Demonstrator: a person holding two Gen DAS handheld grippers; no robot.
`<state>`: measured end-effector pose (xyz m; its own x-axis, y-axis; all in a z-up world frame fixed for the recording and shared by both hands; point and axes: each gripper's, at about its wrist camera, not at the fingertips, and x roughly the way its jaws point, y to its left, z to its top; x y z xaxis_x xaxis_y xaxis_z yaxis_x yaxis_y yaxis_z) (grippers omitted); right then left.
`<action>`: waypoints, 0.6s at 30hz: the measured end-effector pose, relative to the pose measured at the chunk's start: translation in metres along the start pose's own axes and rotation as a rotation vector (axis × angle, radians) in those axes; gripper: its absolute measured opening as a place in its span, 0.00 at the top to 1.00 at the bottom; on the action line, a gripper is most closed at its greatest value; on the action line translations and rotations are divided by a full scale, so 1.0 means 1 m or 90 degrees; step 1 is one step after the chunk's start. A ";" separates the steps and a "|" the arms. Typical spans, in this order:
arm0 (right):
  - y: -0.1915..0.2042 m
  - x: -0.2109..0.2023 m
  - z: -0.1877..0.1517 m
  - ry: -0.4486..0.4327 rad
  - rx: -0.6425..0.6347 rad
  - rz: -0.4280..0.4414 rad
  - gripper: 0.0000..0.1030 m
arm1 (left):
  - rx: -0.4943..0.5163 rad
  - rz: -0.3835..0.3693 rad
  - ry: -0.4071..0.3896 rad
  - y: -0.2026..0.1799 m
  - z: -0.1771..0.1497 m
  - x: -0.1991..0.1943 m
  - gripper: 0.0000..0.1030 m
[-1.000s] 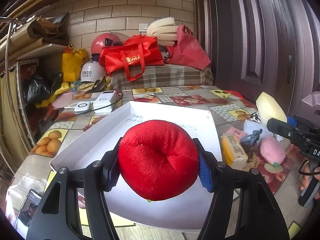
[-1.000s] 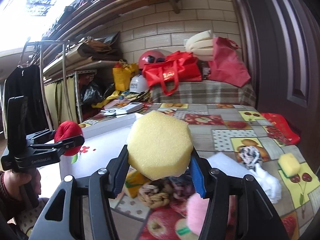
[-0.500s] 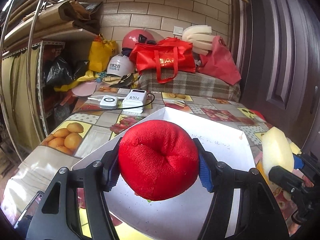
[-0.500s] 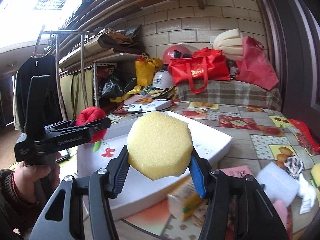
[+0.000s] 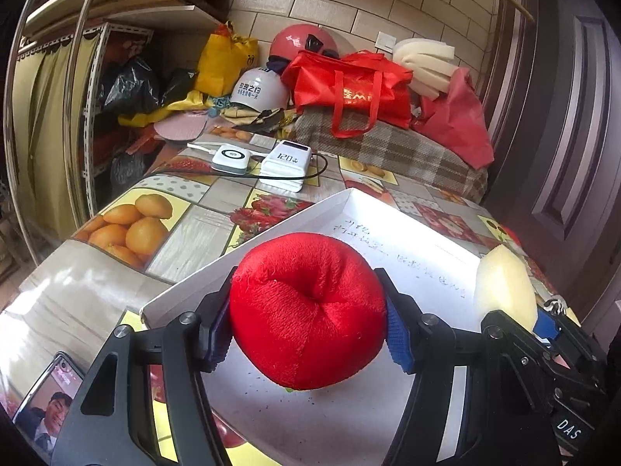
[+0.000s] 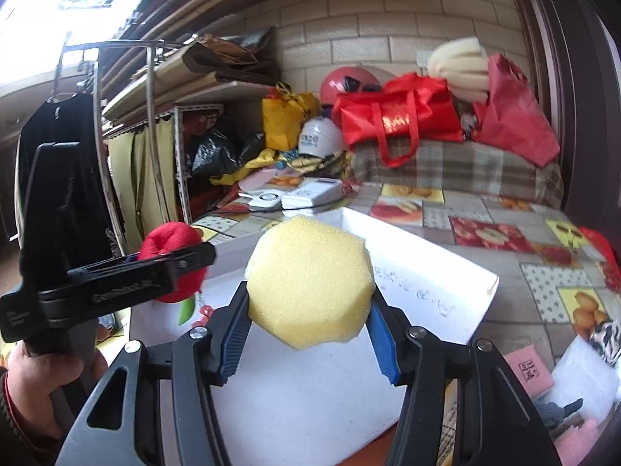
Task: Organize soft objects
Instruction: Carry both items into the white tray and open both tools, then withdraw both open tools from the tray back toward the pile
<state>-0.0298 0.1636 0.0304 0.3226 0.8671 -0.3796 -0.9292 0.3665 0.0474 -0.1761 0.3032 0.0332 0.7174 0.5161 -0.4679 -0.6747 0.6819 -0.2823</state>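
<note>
My left gripper [image 5: 306, 330] is shut on a red plush apple [image 5: 306, 310], held just above the near part of a white tray [image 5: 248, 240]. In the right wrist view, my right gripper [image 6: 308, 330] carries a yellow octagonal sponge [image 6: 308, 283] over the same tray [image 6: 427, 272]. Its jaws are opening, and both blue pads still touch the sponge. The two grippers sit side by side. The sponge [image 5: 504, 283] shows at the right edge of the left wrist view. The red apple [image 6: 167, 237] shows at the left of the right wrist view.
Beyond the tray lie a white power bank [image 5: 285, 163] and a charger [image 5: 231, 157] with cables. A phone [image 5: 46, 404] lies at the near left. Right of the tray sit a pink card [image 6: 529, 372] and white foam [image 6: 582, 369]. Red bags [image 5: 349, 85] and helmets crowd the back.
Both grippers have moved left across the table and now hang over the tray, each still holding its object. The left gripper has rolled, tilting its view.
</note>
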 end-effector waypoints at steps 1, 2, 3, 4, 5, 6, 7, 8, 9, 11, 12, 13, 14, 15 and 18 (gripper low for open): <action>-0.001 0.000 0.000 0.001 0.005 -0.001 0.44 | 0.009 0.002 -0.002 -0.001 0.000 0.000 0.37; 0.000 0.000 -0.001 0.003 0.004 -0.003 0.43 | 0.019 0.005 -0.004 -0.003 0.000 0.000 0.36; 0.000 0.000 0.000 0.004 0.000 -0.005 0.42 | 0.026 0.009 -0.005 -0.005 -0.001 0.000 0.33; 0.003 0.001 0.000 0.009 -0.008 -0.006 0.41 | 0.031 0.017 -0.007 -0.006 -0.001 -0.001 0.32; 0.006 0.002 0.000 0.012 -0.015 -0.009 0.37 | 0.033 0.029 -0.009 -0.007 -0.001 -0.001 0.25; 0.008 0.002 0.000 0.013 -0.021 -0.012 0.27 | 0.033 0.034 -0.008 -0.006 -0.001 -0.001 0.11; 0.009 0.002 0.000 0.012 -0.024 -0.015 0.19 | 0.031 0.037 -0.009 -0.005 -0.001 -0.001 0.05; 0.010 0.000 0.000 0.007 -0.024 -0.017 0.12 | 0.028 0.036 -0.012 -0.003 -0.002 -0.001 0.00; 0.009 -0.002 0.000 0.002 -0.021 -0.017 0.12 | 0.026 0.036 -0.013 -0.002 -0.002 -0.001 0.00; 0.005 -0.003 0.000 -0.004 -0.009 -0.020 0.12 | 0.024 0.038 -0.013 -0.001 -0.002 -0.001 0.00; 0.003 -0.004 0.000 -0.005 -0.003 -0.021 0.12 | 0.024 0.039 -0.014 -0.001 -0.002 -0.002 0.00; 0.001 -0.003 0.001 -0.005 0.003 -0.020 0.12 | 0.025 0.038 -0.015 -0.002 -0.002 -0.002 0.00; -0.001 -0.003 0.001 -0.005 0.009 -0.020 0.12 | 0.025 0.038 -0.016 -0.002 -0.002 -0.002 0.00; -0.001 -0.003 0.001 -0.005 0.012 -0.020 0.12 | 0.024 0.039 -0.016 -0.002 -0.002 -0.002 0.00; -0.001 -0.003 0.001 -0.008 0.012 -0.020 0.12 | 0.022 0.038 -0.013 -0.002 -0.002 -0.002 0.00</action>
<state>-0.0300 0.1607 0.0325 0.3536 0.8591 -0.3701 -0.9150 0.3998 0.0537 -0.1764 0.3001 0.0327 0.6799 0.5666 -0.4655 -0.7102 0.6669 -0.2257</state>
